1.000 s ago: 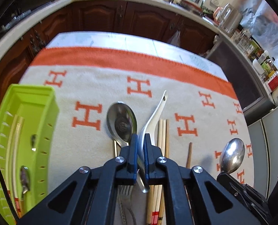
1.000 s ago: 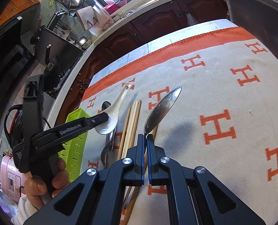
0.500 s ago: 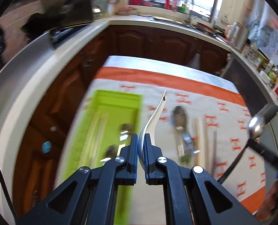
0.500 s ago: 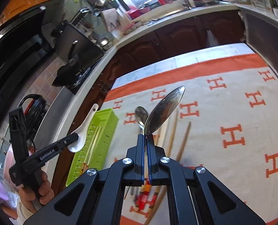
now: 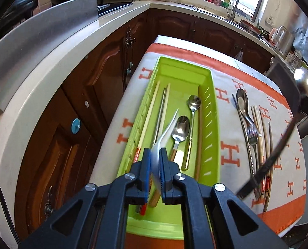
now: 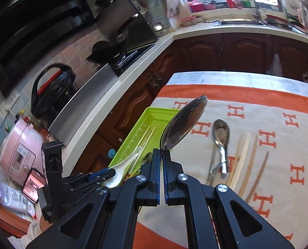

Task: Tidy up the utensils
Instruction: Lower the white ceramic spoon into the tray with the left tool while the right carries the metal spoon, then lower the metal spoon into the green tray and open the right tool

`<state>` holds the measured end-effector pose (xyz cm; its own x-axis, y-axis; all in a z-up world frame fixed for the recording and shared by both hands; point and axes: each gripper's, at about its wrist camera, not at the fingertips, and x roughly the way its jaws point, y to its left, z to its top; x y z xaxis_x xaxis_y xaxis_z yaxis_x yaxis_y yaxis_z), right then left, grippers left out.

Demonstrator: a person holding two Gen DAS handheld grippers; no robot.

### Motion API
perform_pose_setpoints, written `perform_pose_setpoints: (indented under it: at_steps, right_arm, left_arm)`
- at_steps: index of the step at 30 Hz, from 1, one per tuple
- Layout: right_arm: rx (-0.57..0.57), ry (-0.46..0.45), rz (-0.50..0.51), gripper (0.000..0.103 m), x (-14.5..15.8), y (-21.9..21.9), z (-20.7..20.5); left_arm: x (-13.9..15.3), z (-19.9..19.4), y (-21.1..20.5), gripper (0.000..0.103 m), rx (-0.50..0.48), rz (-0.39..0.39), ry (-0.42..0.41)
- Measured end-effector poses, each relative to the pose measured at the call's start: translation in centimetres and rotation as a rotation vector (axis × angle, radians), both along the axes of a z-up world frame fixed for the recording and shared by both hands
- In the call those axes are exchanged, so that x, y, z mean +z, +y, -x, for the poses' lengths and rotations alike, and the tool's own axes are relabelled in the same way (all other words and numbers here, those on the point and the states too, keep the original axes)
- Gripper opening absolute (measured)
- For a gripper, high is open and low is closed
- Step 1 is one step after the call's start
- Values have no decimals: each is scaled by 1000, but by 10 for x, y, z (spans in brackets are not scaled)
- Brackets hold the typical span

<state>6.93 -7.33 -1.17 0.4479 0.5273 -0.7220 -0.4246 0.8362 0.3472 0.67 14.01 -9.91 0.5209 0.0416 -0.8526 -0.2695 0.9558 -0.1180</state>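
— Both hands have swung over from the loose cutlery to the green tray (image 5: 208,112) since the earlier frames; the left gripper (image 5: 155,161) now hangs directly above it, and its jaws have just been easing apart with the white soup spoon (image 5: 164,134) blurred between them.

— So it's letting go?

— My guess is a release into the tray. The pads look barely parted, the bowl end between them and the handle pointing along the tray, so it would land lengthwise beside the metal spoons (image 5: 180,128) and chopsticks (image 5: 147,120) lying inside.

— And the other hand?

— The right gripper (image 6: 161,157) is clamped tight on the neck of a large steel spoon (image 6: 185,122), carried above the tray's right side, probably waiting its turn.

— Anything in the way?

— The tray is fairly full; the white spoon could come down across the spoons rather than between them. Well right of the tray, on the orange-lettered cloth (image 6: 268,112), a spoon (image 6: 221,132), a fork (image 5: 252,134) and several chopsticks remain. With both grippers close over the tray, they could bump.
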Motion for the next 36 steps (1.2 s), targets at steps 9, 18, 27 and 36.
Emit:
perform_pose_setpoints:
  at_steps: [9, 18, 27, 36]
  right_arm:
    - [109, 42, 97, 3, -24, 82, -11]
    - [142, 129, 207, 3, -80, 131, -34]
    - [110, 225, 249, 4, -124, 147, -58]
    - [59, 221, 220, 9, -109, 109, -49]
  left_arm:
    - [31, 24, 17, 34, 29, -5, -120]
    - [32, 26, 47, 42, 103, -12, -125]
    - [25, 25, 58, 53, 135, -25, -108]
    - [23, 24, 49, 53, 115, -28, -86]
